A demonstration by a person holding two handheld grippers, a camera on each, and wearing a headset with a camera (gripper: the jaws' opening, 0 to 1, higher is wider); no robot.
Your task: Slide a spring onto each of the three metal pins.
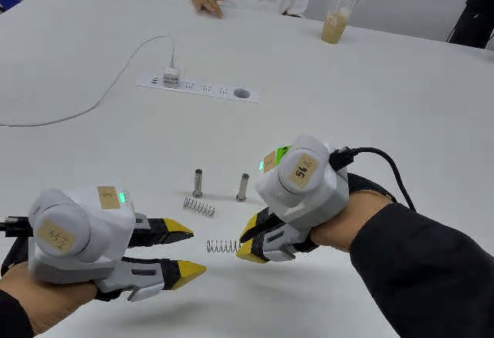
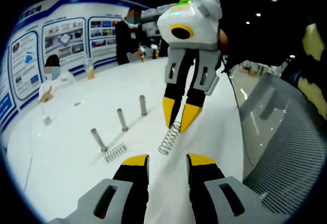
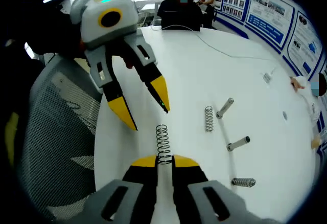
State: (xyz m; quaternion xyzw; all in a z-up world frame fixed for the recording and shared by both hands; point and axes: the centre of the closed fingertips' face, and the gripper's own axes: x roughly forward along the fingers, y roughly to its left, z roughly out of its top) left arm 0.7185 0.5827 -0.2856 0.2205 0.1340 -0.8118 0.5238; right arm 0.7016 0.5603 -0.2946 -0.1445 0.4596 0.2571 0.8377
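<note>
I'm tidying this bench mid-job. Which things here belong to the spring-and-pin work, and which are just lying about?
For the job: spring in the right tool, loose spring, metal pins.
Lying about: power strip, white plug with its cable, iced drink cup.

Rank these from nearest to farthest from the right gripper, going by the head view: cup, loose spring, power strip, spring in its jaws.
From the right gripper:
1. held spring, gripped in its jaws, sticking out to the left.
2. loose spring, lying a little farther off, to the left.
3. power strip, mid-table, left of centre.
4. cup, near the far edge, to the right.
</note>
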